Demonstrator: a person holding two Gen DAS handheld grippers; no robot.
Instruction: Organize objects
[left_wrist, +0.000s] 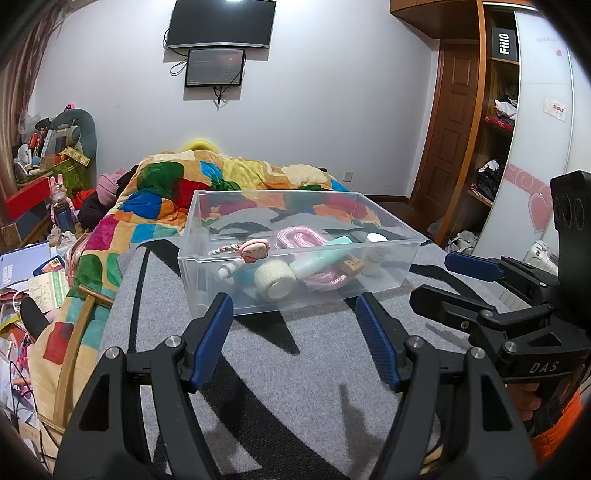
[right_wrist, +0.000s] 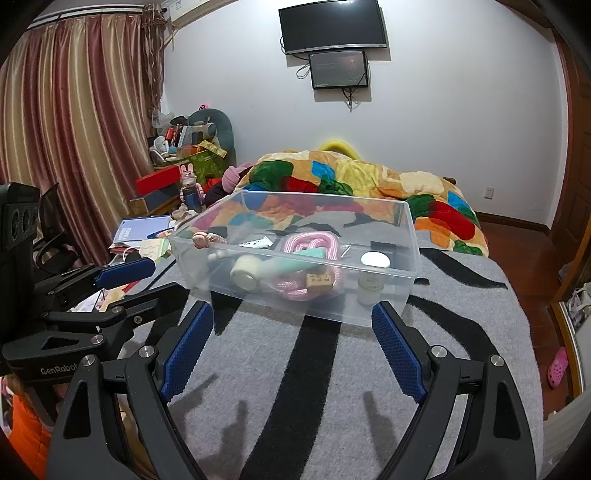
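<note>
A clear plastic bin (left_wrist: 207, 254) (right_wrist: 413, 236) stands on the grey and black striped blanket. Inside lie a pink rope (left_wrist: 299, 236) (right_wrist: 310, 242), a white tape roll (left_wrist: 277, 278) (right_wrist: 245, 273), a teal tube (left_wrist: 321, 254) (right_wrist: 295, 260), a small wooden block (left_wrist: 351, 264) (right_wrist: 319, 282), a white bottle (left_wrist: 375, 254) (right_wrist: 371, 278) and a pink charm (left_wrist: 255, 251) (right_wrist: 205, 240). My left gripper (left_wrist: 295, 314) is open and empty just in front of the bin. My right gripper (right_wrist: 293, 325) is open and empty, also just in front of it. Each gripper shows in the other's view: the right (left_wrist: 458, 280), the left (right_wrist: 140, 277).
A colourful quilt (left_wrist: 166, 192) (right_wrist: 369, 177) lies bunched behind the bin. Clutter of boxes, papers and toys (left_wrist: 44, 206) (right_wrist: 173, 184) fills the floor at the left. A wardrobe (left_wrist: 517, 129) stands at the right. The blanket (left_wrist: 295, 369) (right_wrist: 295, 387) spreads in front.
</note>
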